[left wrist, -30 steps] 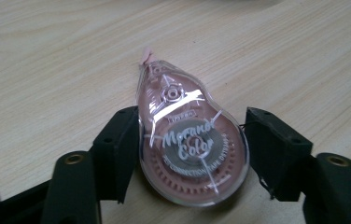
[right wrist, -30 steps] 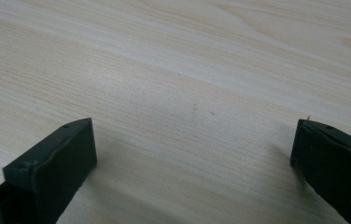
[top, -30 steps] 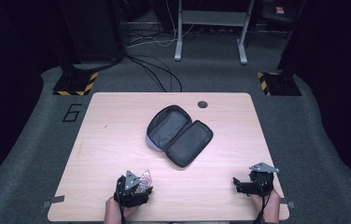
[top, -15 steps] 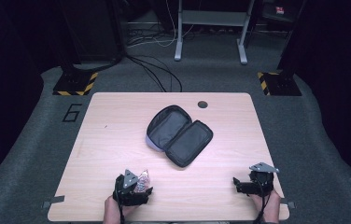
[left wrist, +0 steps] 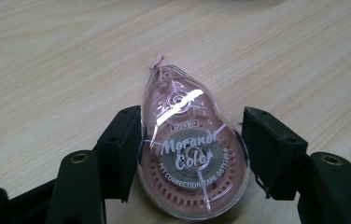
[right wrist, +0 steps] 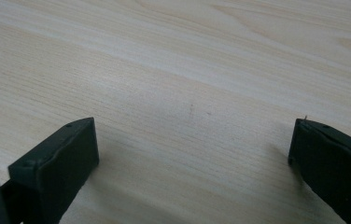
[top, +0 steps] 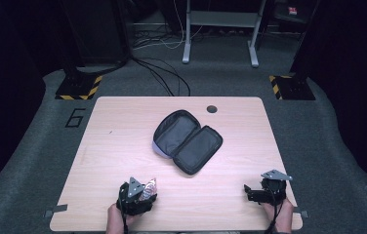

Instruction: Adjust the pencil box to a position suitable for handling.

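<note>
A pink correction tape [left wrist: 190, 154] in a clear teardrop shell lies flat on the wooden table [top: 123, 141], with its tip pointing away from me. My left gripper [left wrist: 192, 149] has just been closing on it, and both black pads now press on its wide end. In the high view, that gripper [top: 146, 191] sits near the table's front edge, left of centre, and the tape [top: 149, 187] sticks out ahead of it. My right gripper [right wrist: 192, 144] stands open over bare wood, nothing between its fingers. It rests at the front right [top: 251, 193].
An open black zip pouch [top: 189, 141] lies unfolded in the middle of the table, with a pale edge [top: 157, 149] showing under its left side. A round cable hole [top: 212, 108] sits near the far edge. Dark floor, cables and stands lie beyond.
</note>
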Available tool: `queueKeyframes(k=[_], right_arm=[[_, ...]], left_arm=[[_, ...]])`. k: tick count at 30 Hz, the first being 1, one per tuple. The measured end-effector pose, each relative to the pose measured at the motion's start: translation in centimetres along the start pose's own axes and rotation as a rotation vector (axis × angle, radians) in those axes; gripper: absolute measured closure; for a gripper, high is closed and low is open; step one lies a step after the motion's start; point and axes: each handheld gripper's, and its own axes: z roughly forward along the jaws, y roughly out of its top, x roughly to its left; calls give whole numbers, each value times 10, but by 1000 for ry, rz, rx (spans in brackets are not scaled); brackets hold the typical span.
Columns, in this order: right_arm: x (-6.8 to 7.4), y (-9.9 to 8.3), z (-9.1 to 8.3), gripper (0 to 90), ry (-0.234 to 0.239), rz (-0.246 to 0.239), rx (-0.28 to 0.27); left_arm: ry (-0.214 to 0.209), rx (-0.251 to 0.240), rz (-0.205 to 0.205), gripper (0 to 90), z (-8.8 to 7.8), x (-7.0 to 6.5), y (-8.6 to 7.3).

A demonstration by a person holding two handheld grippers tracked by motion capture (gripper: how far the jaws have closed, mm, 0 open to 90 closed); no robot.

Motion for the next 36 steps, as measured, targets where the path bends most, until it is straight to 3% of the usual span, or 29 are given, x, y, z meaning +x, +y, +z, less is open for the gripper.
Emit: queueKeyframes(k=[8, 14, 16, 22, 29, 36], right_arm=[[0, 0, 0, 13, 0, 0, 0], [0, 0, 0, 13, 0, 0, 0], [0, 0, 0, 13, -1, 0, -1], [0, 0, 0, 13, -1, 0, -1], [0, 0, 0, 13, -1, 0, -2], [0, 0, 0, 13, -2, 1, -3]], left_arm=[[-25, -29, 32, 398, -7, 4, 4], [9, -63, 36, 398, -16, 13, 8], [20, -57, 46, 398, -21, 21, 7], [58, -53, 25, 398, -32, 45, 0], [91, -54, -20, 398, -39, 75, -12], [73, -39, -9, 398, -44, 93, -19]])
